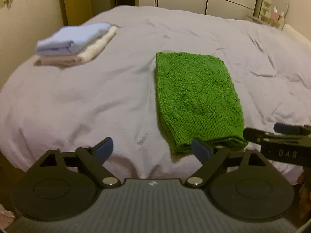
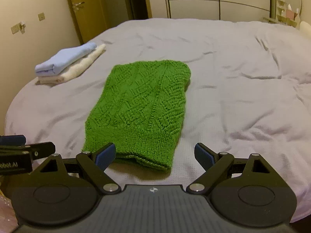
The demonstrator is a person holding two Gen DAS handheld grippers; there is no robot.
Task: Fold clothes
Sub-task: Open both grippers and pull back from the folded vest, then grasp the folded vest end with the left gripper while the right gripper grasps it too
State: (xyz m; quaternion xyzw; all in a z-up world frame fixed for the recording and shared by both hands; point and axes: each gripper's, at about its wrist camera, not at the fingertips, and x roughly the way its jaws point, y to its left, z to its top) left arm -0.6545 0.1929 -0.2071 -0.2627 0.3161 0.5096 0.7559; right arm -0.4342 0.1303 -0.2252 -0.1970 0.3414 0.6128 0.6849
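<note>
From my left wrist camera, the green knitted sweater (image 1: 196, 101) lies folded into a long rectangle on the lilac bedsheet (image 1: 87, 101), its diamond-patterned knit facing up and its ribbed hem nearest me. My left gripper (image 1: 152, 150) hangs just off the near edge with its blue pads wide apart, holding nothing; the right-hand pad overlaps the sweater's near corner in the view. A folded light-blue garment (image 1: 72, 38) sits on a folded cream one (image 1: 91, 52) far left, well apart from the sweater. Open sheet lies between. My right gripper (image 1: 281, 141) enters at the right, lettered "DAS".

From my right wrist camera, the sweater (image 2: 140, 112) sits left of centre, with bare sheet (image 2: 243, 106) to its right. My right gripper (image 2: 155, 154) is spread open and empty. My left gripper (image 2: 19, 151) shows "obot.AI".
</note>
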